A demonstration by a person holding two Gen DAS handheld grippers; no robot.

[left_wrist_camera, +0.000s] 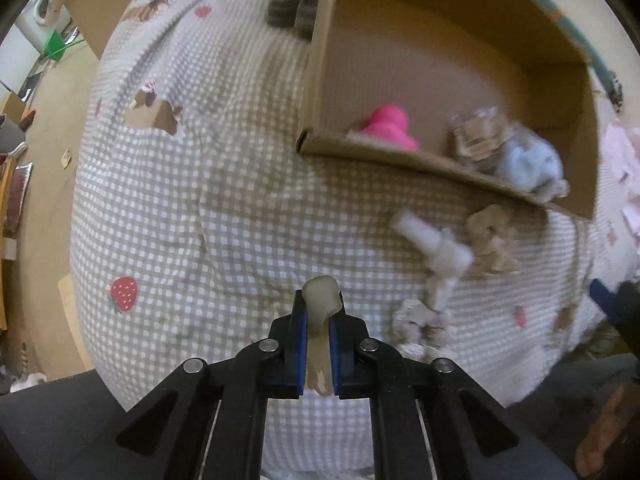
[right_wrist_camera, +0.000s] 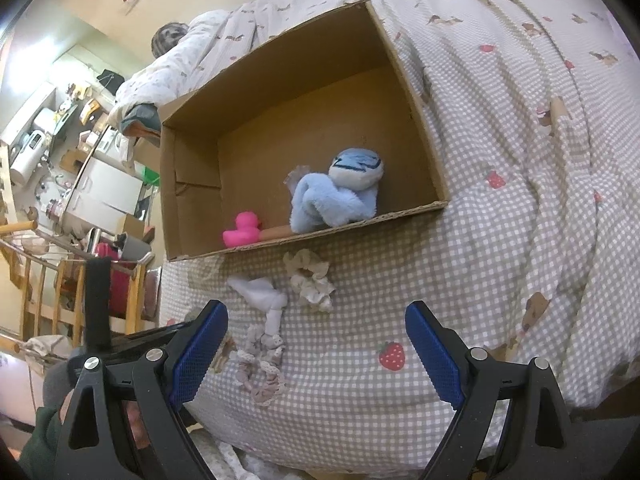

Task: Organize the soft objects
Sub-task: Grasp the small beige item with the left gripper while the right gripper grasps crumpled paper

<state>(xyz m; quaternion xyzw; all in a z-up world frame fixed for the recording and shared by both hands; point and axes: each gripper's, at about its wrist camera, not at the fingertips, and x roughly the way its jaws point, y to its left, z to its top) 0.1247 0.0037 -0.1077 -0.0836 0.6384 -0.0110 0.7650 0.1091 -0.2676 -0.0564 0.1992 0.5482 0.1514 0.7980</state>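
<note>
The left hand-held gripper (left_wrist_camera: 319,344) pinches only the thin pale beige soft strip (left_wrist_camera: 321,304), which could slip free over the checked bed (left_wrist_camera: 200,200) short of the brown cardboard box (left_wrist_camera: 400,152), while the right hand-held gripper (right_wrist_camera: 316,354) hangs wide open and empty.

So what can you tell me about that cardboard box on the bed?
The box is plain brown corrugated cardboard, open at the top with no flaps showing, and rectangular. It sits on the checked bedspread and looks mostly empty. Inside, near the front wall, are a pink duck and a light blue plush toy, which leans over the front rim. Something crinkly and clear lies behind the toy; what it is I cannot tell. Outside, close to the front wall, lie a beige scrunchie and a white sock. Neither gripper touches the box.
</note>
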